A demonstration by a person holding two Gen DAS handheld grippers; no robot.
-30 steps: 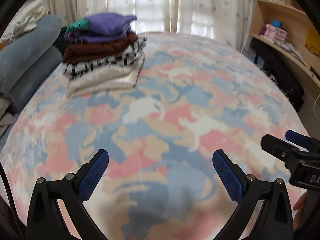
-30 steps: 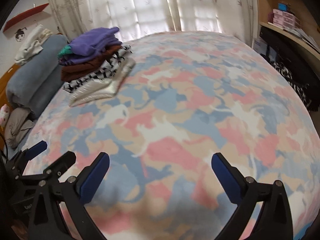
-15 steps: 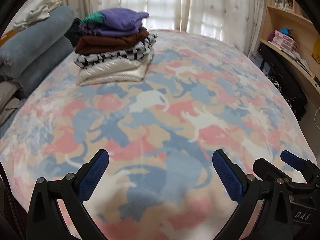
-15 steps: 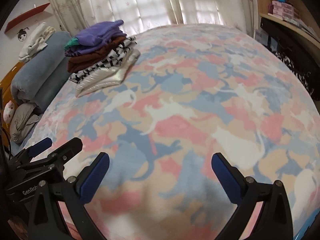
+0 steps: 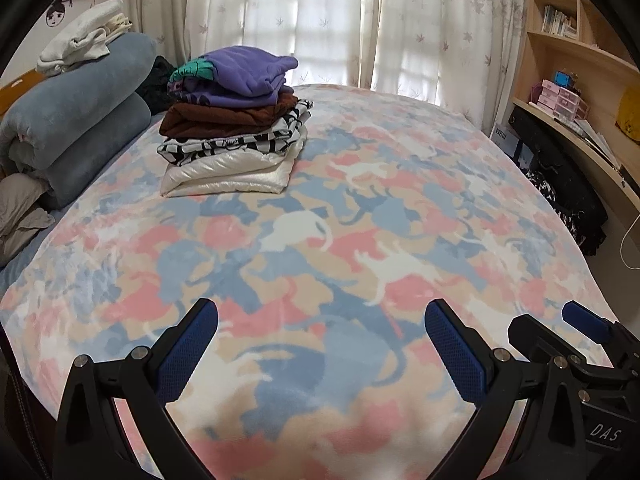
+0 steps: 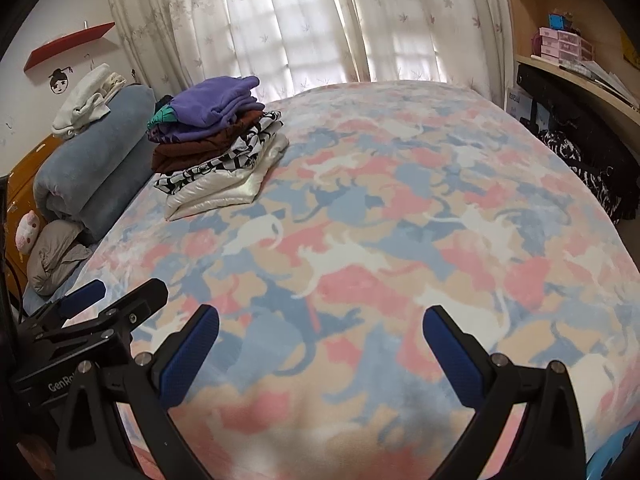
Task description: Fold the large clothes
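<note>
While both grippers hang over the bed, neither one is holding anything. Left gripper sits at the bottom of its own view w/ the blue-padded fingers spread wide, just the cat-print blanket showing between them. Same deal for the right gripper: fingers wide apart, nothing pinched. Each gripper also pokes into the other's view, right one at lower right of the left cam, left one at lower left of the right cam, so they're side by side at the near edge of the bed.

The clothes are in a folded stack in the upper left of the frame, well apart from both grippers. Top to bottom: purple fleece, a brown piece, a black & white patterned one, and a shiny white one at the bottom. A bit of teal sticks out on the left side of the purple layer.

Left of the stack there's a rolled blue-grey blanket w/ white clothes bunched on top. Curtains across the back, wooden shelves along the right edge.
</note>
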